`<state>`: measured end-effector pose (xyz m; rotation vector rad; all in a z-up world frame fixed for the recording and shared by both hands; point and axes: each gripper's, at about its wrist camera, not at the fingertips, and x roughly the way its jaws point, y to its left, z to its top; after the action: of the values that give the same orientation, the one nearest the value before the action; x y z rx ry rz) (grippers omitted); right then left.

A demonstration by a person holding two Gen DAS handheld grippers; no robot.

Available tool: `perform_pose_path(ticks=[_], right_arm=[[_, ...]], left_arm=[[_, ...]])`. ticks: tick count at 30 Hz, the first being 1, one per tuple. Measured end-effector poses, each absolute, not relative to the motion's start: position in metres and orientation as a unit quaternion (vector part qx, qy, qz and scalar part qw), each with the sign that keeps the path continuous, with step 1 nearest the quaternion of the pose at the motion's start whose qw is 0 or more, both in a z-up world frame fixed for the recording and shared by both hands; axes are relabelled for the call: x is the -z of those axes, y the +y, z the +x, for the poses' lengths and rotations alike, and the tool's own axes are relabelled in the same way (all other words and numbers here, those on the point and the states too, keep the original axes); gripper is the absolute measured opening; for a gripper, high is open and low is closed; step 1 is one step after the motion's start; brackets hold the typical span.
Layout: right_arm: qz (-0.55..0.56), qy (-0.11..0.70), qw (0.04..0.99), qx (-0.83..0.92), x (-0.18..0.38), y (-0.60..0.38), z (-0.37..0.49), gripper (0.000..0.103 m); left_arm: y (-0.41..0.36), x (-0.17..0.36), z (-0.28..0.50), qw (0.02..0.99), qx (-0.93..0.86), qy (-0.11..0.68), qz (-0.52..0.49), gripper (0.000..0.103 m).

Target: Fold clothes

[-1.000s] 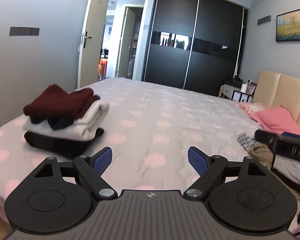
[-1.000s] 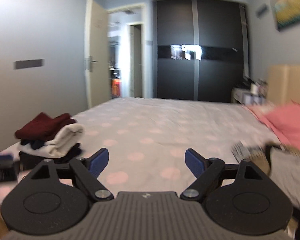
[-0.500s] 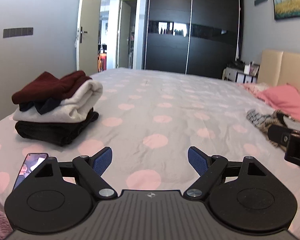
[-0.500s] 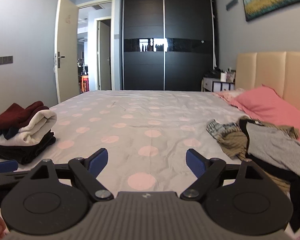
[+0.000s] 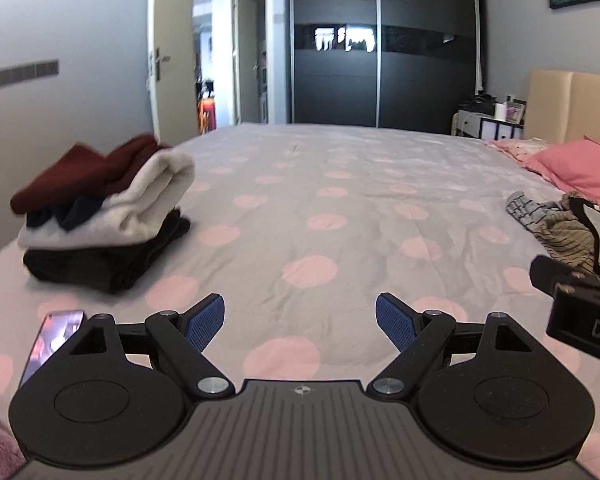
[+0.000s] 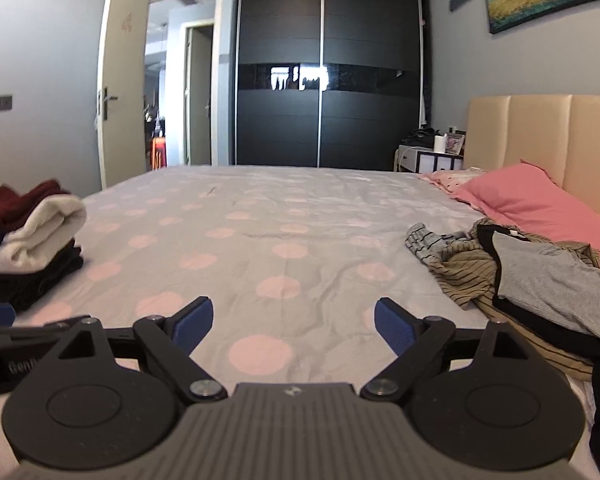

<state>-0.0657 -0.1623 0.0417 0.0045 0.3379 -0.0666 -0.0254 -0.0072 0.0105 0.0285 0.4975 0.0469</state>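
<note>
I have both tools low over the bed, which wears a grey sheet with pink dots, and I place everything against that bed. My left hand-held gripper has its blue pads spread wide with only bare sheet between them. My right hand-held gripper is also spread, its jaws opening further at this moment, and nothing lies between them either. At the bed's left edge sits the stack of folded clothes: a black garment at the bottom, a thick cream one over it, a bit of navy showing, and a maroon piece on top. On the bed's right side, just short of the pink pillow by the beige headboard, lies the heap of unfolded clothes: a grey top with black trim over an olive striped garment, with a small grey striped piece beside it. Neither tool touches that heap. A phone with a lit screen lies on the bed's near left corner, close to my left tool. Beyond the bed's far side stand a dark sliding wardrobe and an open door.
</note>
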Motion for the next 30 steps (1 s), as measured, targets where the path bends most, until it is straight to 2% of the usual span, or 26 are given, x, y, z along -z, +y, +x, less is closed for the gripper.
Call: perform_pose_path(ticks=[15,30], right_arm=[[0.016,0.113,0.993,0.025,-0.075,-0.165,-0.093,0.096],[0.005,0.091,0.996,0.008,-0.079,-0.157,-0.101,0.096]], left_arm=[[-0.014,-0.039,-0.054,0.978,-0.011,0.206,0.018,0.083],[-0.005,-0.042,-0.056,0.979,-0.008,0.202,0.015,0.083]])
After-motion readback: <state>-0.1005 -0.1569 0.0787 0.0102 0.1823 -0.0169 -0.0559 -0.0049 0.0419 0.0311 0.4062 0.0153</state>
